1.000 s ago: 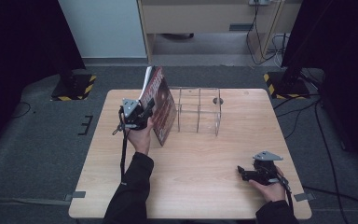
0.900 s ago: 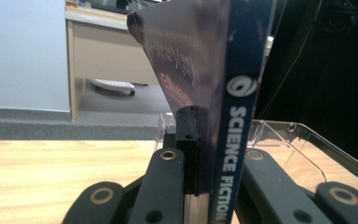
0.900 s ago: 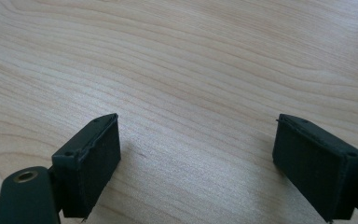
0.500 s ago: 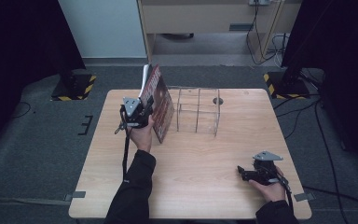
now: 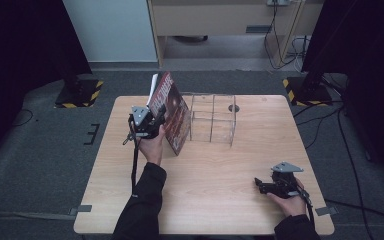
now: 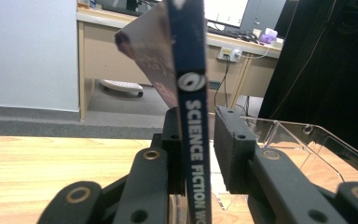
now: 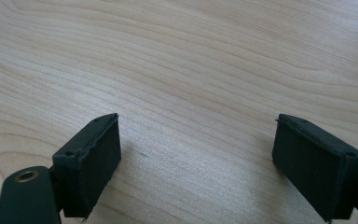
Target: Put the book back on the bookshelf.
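Observation:
A book with a dark red cover stands tilted on the wooden table, its top leaning away to the left. Its lower corner rests just left of a clear wire-and-acrylic rack. My left gripper is shut on the book's near edge. In the left gripper view the blue spine, lettered "SCIENCE FICTION", runs up between the two pads, with the clear rack to the right. My right gripper rests open near the table's front right, pointing left. Its pads stand wide apart over bare wood.
Beyond the table's far edge are a wooden desk and a white panel. Black stands with yellow-striped bases flank the table on grey carpet. A small round hole sits behind the rack. Cables trail on the floor at right.
The left gripper and book have shifted very slightly left; the book stays tilted. The right gripper has not moved.

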A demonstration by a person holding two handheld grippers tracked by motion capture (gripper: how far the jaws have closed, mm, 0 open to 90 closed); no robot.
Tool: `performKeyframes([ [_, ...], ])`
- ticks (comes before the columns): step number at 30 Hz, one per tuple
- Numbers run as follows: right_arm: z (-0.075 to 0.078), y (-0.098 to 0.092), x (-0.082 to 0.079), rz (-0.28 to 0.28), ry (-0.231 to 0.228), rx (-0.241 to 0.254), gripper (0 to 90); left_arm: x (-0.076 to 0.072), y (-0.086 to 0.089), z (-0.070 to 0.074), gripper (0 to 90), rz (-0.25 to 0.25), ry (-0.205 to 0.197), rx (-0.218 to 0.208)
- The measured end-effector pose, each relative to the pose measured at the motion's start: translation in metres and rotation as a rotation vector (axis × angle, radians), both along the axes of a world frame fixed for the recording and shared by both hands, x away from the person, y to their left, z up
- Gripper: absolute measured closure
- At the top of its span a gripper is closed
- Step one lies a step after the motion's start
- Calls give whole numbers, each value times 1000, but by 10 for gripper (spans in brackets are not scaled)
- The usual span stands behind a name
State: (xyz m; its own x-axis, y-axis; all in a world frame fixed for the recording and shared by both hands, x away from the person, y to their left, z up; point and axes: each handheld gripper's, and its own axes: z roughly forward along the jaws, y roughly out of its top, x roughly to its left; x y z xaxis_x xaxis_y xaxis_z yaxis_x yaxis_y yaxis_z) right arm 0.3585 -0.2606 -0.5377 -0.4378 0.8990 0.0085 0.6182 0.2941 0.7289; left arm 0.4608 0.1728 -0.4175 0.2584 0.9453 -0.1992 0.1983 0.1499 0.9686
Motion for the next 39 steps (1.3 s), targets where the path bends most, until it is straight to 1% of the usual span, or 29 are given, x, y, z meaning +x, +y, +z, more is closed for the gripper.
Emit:
performKeyframes([
  [6, 0, 0, 0, 2, 1, 0, 154, -2, 3, -2, 669, -21, -5, 4],
  [9, 0, 0, 0, 2, 0, -1, 154, -3, 5, -2, 651, -32, -11, -8],
  [10, 0, 0, 0, 2, 0, -1, 154, -3, 5, -2, 638, -34, -10, -4],
  [13, 0, 0, 0, 2, 1, 0, 153, -4, 6, -1, 584, -39, -22, 3],
  [15, 0, 0, 0, 2, 0, -1, 153, -6, 6, -1, 546, -43, -16, -4],
  [17, 0, 0, 0, 2, 0, 0, 154, -8, 6, 1, 535, -46, -21, 0],
  [18, 0, 0, 0, 2, 0, -1, 153, -9, 7, 3, 530, -45, -38, 6],
  [19, 0, 0, 0, 2, 0, -1, 154, -9, 7, 3, 524, -45, -38, 6],
  [20, 0, 0, 0, 2, 0, -1, 154, -12, 9, 5, 516, -44, -30, -4],
  [23, 0, 0, 0, 2, 0, -1, 153, -14, 11, 7, 503, -50, -26, -1],
  [24, 0, 0, 0, 2, 0, -1, 153, -18, 13, 8, 493, -60, -22, 0],
  [25, 0, 0, 0, 2, 1, 0, 153, -18, 13, 8, 481, -60, -22, 0],
  [26, 0, 0, 0, 2, 0, -1, 153, -24, 16, 9, 470, -71, -22, -4],
  [28, 0, 0, 0, 2, 0, -1, 153, -30, 19, 10, 441, -84, -20, -8],
  [29, 0, 0, 0, 2, 0, -1, 153, -30, 19, 10, 426, -84, -20, -8],
  [30, 0, 0, 0, 2, 0, -1, 153, -36, 22, 10, 411, -101, -13, -3],
  [31, 0, 0, 0, 2, 1, 0, 153, -36, 22, 10, 404, -101, -13, -3],
  [32, 0, 0, 0, 2, 0, -1, 153, -42, 26, 10, 395, -110, -4, 9],
  [34, 0, 0, 0, 1, 1, -1, 152, -48, 30, 10, 372, -115, 4, 11],
  [35, 0, 0, 0, 0, 1, -1, 151, -48, 30, 10, 367, -115, 4, 11],
  [36, 0, 0, 0, -1, 1, -1, 151, -54, 36, 7, 362, -116, 13, 7],
  [37, 0, 0, 0, -1, 1, -1, 151, -54, 36, 7, 359, -116, 13, 7],
  [38, 0, 0, 0, -1, 1, 0, 150, -59, 41, 3, 356, -116, 27, 21],
  [39, 0, 0, 0, -1, 2, 0, 150, -59, 41, 3, 350, -116, 27, 21],
])
